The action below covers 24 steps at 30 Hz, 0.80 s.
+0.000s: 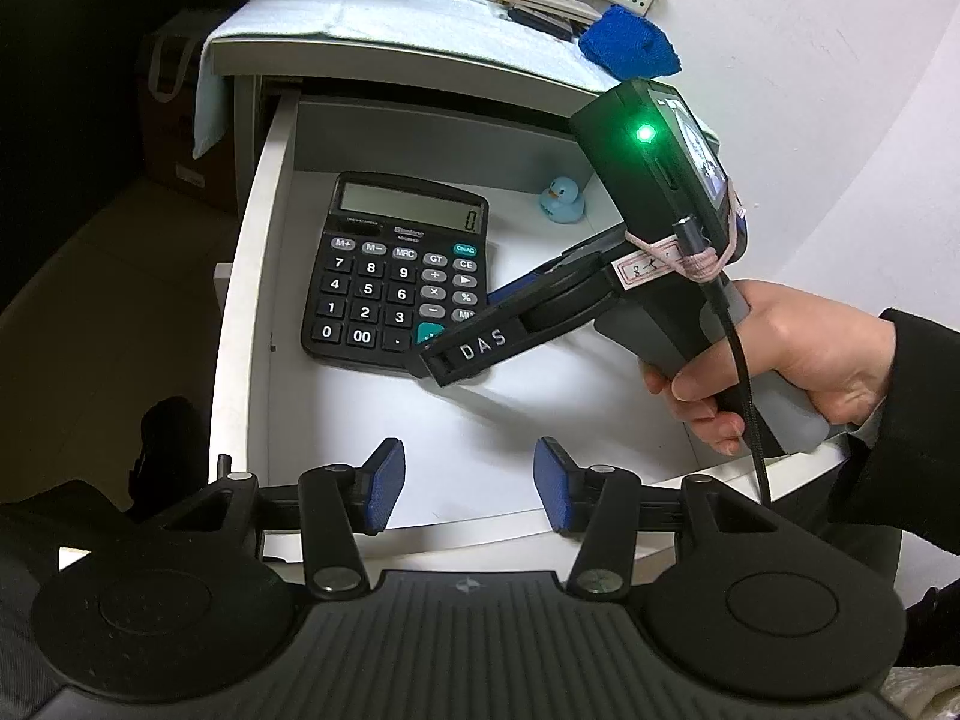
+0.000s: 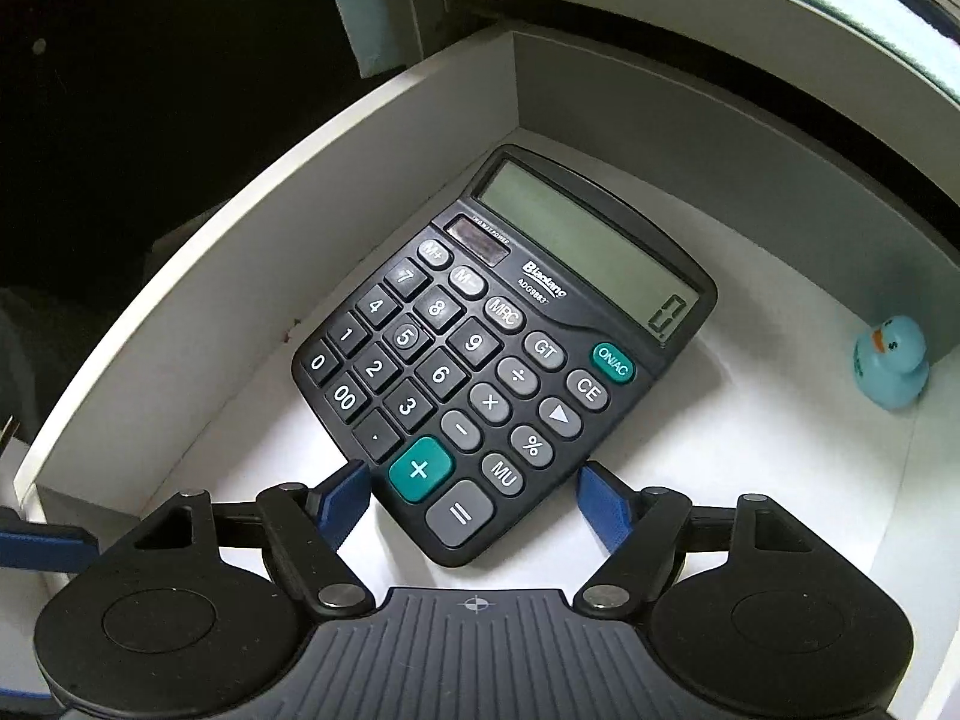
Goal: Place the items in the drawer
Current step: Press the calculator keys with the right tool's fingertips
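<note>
A black desk calculator (image 1: 390, 276) (image 2: 498, 348) lies flat on the floor of the open white drawer (image 1: 240, 300) (image 2: 180, 330), its display showing 0. A small blue rubber duck (image 1: 561, 198) (image 2: 891, 363) sits at the drawer's back right. My right gripper (image 1: 474, 330) (image 2: 474, 480), held by a hand (image 1: 798, 360), reaches into the drawer. It is open wide, with the calculator's near corner between its blue pads. My left gripper (image 1: 468, 480) hovers open over the drawer's front part with nothing between its fingers.
The cabinet top (image 1: 360, 18) above the drawer carries a pale cloth, a blue knitted item (image 1: 630, 45), jars and a white basket. A white wall (image 1: 840, 60) stands to the right. A dark floor and a bag (image 1: 174, 108) lie to the left.
</note>
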### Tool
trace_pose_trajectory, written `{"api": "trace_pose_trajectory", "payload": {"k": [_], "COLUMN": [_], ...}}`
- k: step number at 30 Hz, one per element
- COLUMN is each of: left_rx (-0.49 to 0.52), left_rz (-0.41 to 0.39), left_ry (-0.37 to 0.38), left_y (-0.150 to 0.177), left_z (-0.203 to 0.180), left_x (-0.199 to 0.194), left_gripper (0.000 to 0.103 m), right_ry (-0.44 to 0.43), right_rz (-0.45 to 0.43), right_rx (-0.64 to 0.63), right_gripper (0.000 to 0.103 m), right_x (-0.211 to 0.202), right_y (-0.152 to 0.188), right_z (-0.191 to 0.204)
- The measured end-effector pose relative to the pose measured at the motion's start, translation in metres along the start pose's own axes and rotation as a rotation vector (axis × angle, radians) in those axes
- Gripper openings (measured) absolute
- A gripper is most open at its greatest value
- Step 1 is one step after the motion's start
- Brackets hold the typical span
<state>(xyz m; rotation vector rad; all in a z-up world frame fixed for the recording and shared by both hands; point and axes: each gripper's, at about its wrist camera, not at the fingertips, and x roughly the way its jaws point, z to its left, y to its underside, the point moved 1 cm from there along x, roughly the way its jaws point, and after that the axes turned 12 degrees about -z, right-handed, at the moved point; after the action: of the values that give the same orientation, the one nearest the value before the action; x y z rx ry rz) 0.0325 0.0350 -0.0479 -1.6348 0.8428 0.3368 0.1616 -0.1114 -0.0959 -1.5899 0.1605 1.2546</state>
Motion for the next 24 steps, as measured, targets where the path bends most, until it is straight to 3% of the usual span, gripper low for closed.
{"api": "trace_pose_trajectory", "payload": {"k": [6,24], "left_rx": [0.000,0.001], "left_rz": [-0.003,-0.009], "left_ry": [0.003,0.008], "left_y": [0.002,0.005], "left_z": [-0.001,0.001], "left_x": [-0.002,-0.004], "left_gripper": [0.056,0.058], "right_ry": [-0.008,0.053], "right_rz": [-0.027,-0.125], "right_rx": [0.049,0.150], "right_gripper": [0.071,0.069], "right_x": [0.004,0.024], "right_y": [-0.011,-0.051], "right_z": [-0.012,-0.038]}}
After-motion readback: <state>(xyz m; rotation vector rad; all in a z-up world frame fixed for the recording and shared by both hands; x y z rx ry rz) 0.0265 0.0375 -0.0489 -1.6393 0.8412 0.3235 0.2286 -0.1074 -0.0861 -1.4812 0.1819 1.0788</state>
